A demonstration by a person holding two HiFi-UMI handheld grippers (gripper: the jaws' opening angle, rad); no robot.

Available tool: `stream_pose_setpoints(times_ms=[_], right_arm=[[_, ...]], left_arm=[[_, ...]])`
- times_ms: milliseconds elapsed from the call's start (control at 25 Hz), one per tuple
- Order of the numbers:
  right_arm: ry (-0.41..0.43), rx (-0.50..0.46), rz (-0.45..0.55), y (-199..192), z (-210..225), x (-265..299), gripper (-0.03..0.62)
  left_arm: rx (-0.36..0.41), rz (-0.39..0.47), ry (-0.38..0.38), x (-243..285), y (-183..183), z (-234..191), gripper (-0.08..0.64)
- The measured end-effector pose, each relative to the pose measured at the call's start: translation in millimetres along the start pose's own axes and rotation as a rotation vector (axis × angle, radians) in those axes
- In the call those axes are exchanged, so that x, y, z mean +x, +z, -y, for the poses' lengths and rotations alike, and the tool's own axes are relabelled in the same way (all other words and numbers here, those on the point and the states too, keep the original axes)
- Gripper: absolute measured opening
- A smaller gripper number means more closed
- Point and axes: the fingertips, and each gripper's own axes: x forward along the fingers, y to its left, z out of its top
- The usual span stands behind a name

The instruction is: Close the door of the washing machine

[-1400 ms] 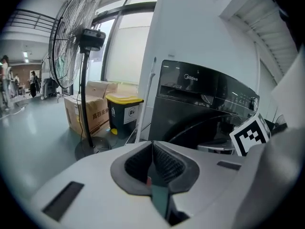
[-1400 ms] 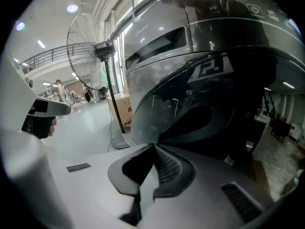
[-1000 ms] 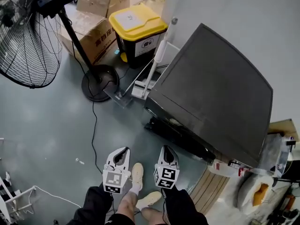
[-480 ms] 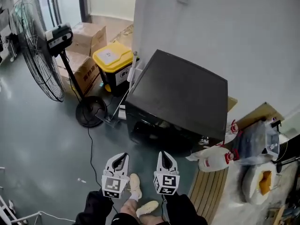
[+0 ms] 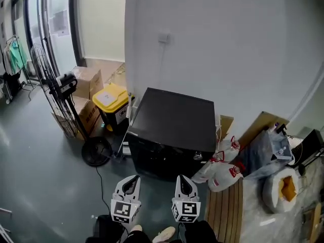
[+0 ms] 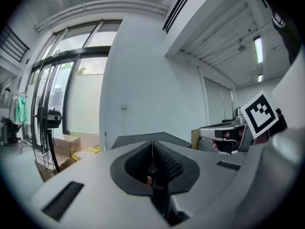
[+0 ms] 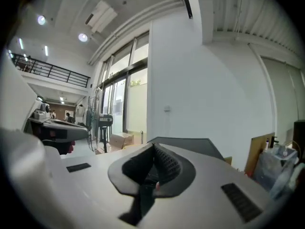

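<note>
We stand facing the washing machine (image 5: 174,118), a black box set against the white wall (image 5: 228,49), and we look down on its flat top. Its front face (image 5: 159,161) is one dark, shadowed panel, flush with the cabinet as far as we can tell; the door's outline is too dark to trace.

We hold both grippers side by side near the bottom of the head view, just short of the machine and apart from it. The left gripper (image 5: 133,178) is clenched, its ribbed pads pressed together with nothing between them. The right gripper (image 5: 182,180) is clamped the same way and is also empty. Both point roughly level towards the machine, whose top edge shows beyond the jaws in each gripper view.

To the machine's left sits a yellow-lidded bin (image 5: 113,101), just beside it, with cardboard boxes (image 5: 85,81) behind. A standing fan (image 5: 53,92) rises in front of the boxes, its round base (image 5: 96,151) on the grey floor (image 5: 35,176). To the machine's right, white jugs with red caps (image 5: 220,175) lean at its corner, next to a slatted wooden board (image 5: 226,211). A light switch (image 5: 163,37) is on the wall above
</note>
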Motion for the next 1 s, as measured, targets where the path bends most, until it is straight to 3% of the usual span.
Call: stream_pose_setpoints(times_ms=[240,480,720,1000], right_arm=[[-0.092,0.001,0.056,32,17,-56,0.017],[-0.166,0.027,0.080,48,7,-51,0.015],[-0.178,0.027,0.086,47,14,-68,0.015],[-0.190,0.018,0.076,40,4,-58,0.015]], left_arm=[[0.031,0.043,-0.096,-11,36,31,0.026],[0.045,0.054,-0.183,-3,47,22,0.026],[0.046,0.054,-0.200,-8,48,39,0.026],[0.039,0.062,-0.207,-4,42,25,0.026]])
